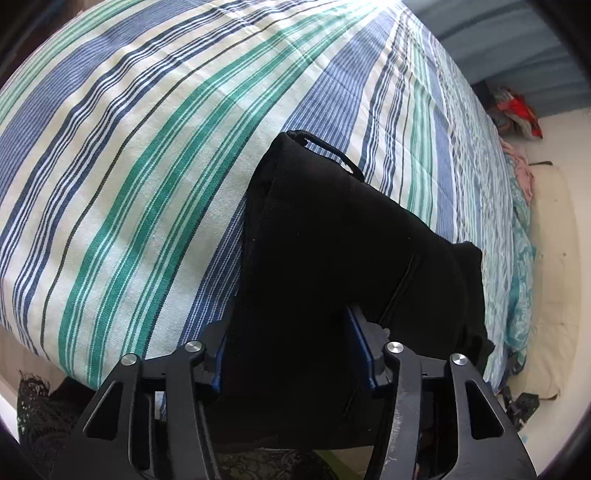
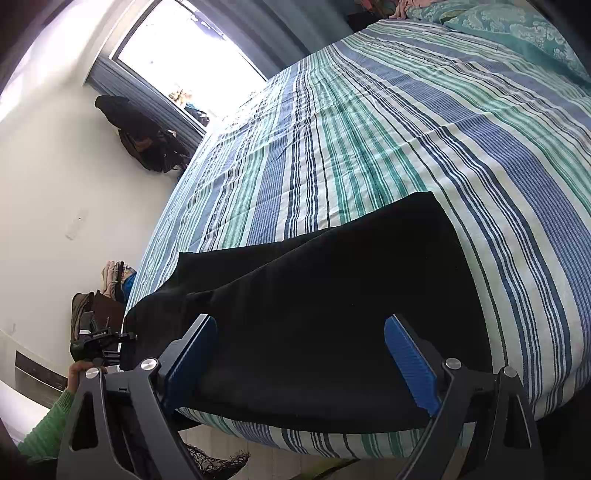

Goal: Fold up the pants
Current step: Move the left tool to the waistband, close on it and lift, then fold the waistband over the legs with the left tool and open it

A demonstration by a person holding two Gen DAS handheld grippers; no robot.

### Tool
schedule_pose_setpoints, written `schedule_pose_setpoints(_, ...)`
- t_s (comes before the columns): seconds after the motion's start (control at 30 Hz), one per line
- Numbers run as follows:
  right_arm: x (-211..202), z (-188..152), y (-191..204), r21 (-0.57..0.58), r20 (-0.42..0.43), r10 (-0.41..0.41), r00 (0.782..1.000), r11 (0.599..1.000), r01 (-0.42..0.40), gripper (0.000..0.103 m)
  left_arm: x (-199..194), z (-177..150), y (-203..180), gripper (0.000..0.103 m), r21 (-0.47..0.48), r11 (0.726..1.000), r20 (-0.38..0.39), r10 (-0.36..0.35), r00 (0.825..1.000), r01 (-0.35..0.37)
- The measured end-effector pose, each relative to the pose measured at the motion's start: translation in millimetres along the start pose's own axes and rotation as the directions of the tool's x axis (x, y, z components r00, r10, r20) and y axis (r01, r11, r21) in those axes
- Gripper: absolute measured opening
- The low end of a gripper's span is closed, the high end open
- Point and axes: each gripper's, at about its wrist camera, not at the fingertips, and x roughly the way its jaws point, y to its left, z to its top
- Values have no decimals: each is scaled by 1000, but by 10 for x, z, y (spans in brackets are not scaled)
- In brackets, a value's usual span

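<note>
Black pants (image 1: pixel 332 229) lie folded lengthwise near the edge of a striped bed cover (image 1: pixel 147 147). One end, with a belt loop, points away across the bed. My left gripper (image 1: pixel 286 321) is shut on the near end of the pants, and bunched cloth fills the gap between its blue pads (image 1: pixel 360 343). In the right wrist view the pants (image 2: pixel 332 277) stretch flat along the bed's edge. My right gripper (image 2: pixel 301 343) is held open just over them, pads wide apart and not pressing the cloth. At the far left a hand in a green sleeve (image 2: pixel 48 424) holds the left gripper (image 2: pixel 107 338) at the pants' other end.
The bed cover (image 2: pixel 406 129) spreads far beyond the pants. Teal pillows (image 2: pixel 517 29) sit at its head. Dark bags (image 2: pixel 147 140) hang on the white wall beside a bright window (image 2: pixel 177 48). A red bundle (image 1: pixel 517 110) lies past the bed, and dark lacy cloth (image 1: pixel 33 406) lies on the floor.
</note>
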Motion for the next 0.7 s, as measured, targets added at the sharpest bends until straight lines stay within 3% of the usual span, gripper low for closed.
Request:
schedule_pose_setpoints(0.1, 2, 15, -26, 15, 1, 18, 1000, 1000, -18, 92, -169, -109, -37, 30, -69, 997, 38, -15, 999, 17)
schedule_pose_setpoints(0.23, -6, 42, -71, 41, 6, 38, 999, 998, -38, 92, -471, -255, -278, 23, -75, 991, 100, -101, 990, 108)
schedule_pose_setpoints(0.43, -13, 59, -122, 81, 11, 68, 998, 994, -68, 92, -821, -496, -1161, 16, 137, 981, 150, -155, 977, 134)
schedule_pose_setpoints(0.7, -60, 73, -166, 105, 28, 85, 996, 991, -87, 92, -693, -864, -2335, 14, 357, 920, 103, -210, 972, 161)
